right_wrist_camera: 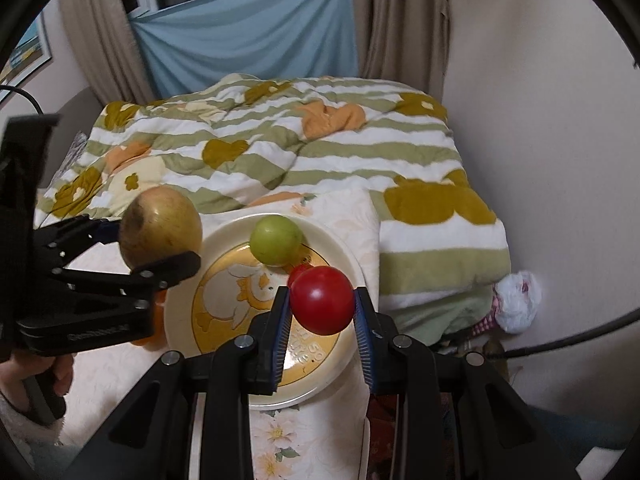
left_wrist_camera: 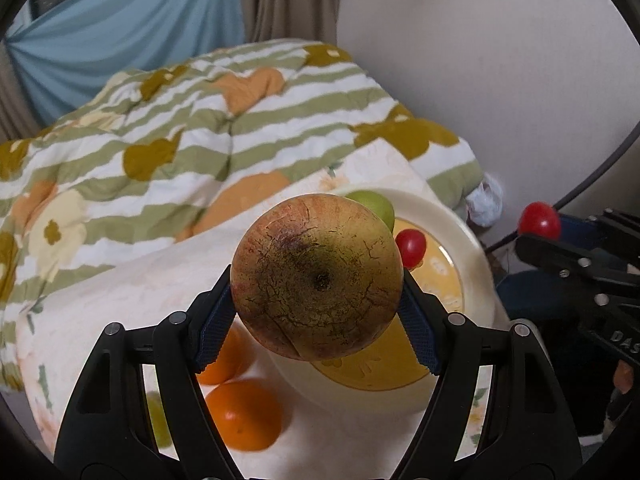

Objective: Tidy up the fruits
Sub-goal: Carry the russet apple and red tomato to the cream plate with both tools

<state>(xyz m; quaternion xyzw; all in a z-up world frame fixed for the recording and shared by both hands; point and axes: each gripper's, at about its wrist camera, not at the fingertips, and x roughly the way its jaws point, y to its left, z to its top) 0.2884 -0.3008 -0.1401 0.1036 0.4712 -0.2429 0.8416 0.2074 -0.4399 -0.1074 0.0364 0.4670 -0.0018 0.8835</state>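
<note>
Both hands are loaded here. The left gripper [left_wrist_camera: 318, 312] clamps a big round yellow-brown apple with cracked, russeted skin [left_wrist_camera: 317, 278], blue pads pressed to its sides, hanging above the near left part of the cream plate with the yellow cartoon centre [right_wrist_camera: 224, 236]. The right gripper [right_wrist_camera: 322, 302] pinches a small glossy red tomato [right_wrist_camera: 322, 300] between narrow-set jaws — poised over the plate's right half.

Already resting on the plate: a round green fruit [right_wrist_camera: 276, 240] at the far edge and a second small red tomato [left_wrist_camera: 410, 246] just beside it. Two orange fruits [left_wrist_camera: 246, 420] wait on the pale floral cloth [right_wrist_camera: 280, 436], left of the plate.

This looks like the delivery step, fruit being gathered onto the plate. Next up, by my read — lower each piece to a bare patch, apple well apart from the green fruit, and open gently; round fruit may roll off the shallow rim.
</note>
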